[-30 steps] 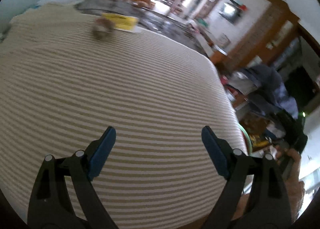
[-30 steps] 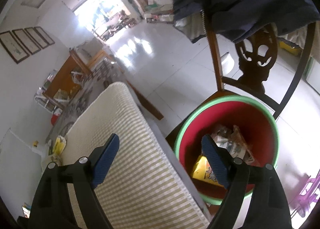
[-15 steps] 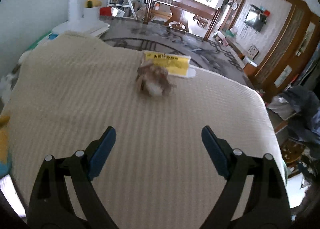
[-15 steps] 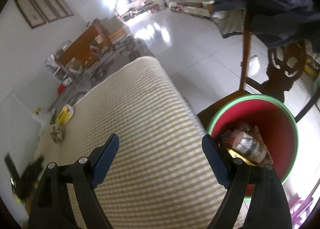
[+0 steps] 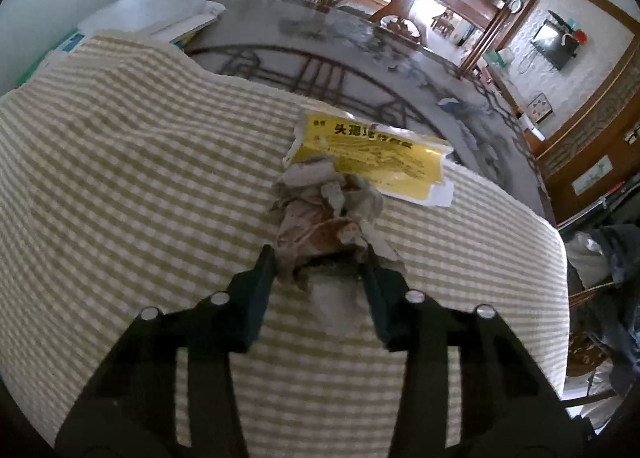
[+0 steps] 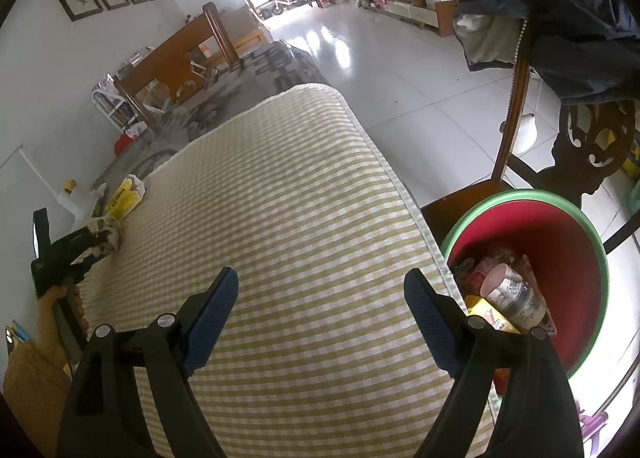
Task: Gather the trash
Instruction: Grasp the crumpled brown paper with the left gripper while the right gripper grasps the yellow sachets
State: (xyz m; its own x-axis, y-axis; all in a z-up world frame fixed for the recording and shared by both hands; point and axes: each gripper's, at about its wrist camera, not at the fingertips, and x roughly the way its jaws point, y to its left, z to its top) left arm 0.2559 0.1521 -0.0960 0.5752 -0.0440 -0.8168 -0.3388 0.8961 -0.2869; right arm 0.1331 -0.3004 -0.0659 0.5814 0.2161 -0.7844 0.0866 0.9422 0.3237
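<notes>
Since a second ago the left tongs (image 5: 318, 266) have swept across the striped counter (image 5: 120, 177) and just closed onto the crumpled paper wad (image 5: 324, 217), gripping its near end; the red bin (image 6: 560, 242) lies nearer the gaping, empty right tongs (image 6: 320, 290).

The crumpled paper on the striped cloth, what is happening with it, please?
A person is collecting trash with two handheld grippers. The left gripper has just been closing around the crumpled paper, beside a yellow packet on the striped cloth. The right gripper is open and empty next to the red bin, which already holds some rubbish.
</notes>
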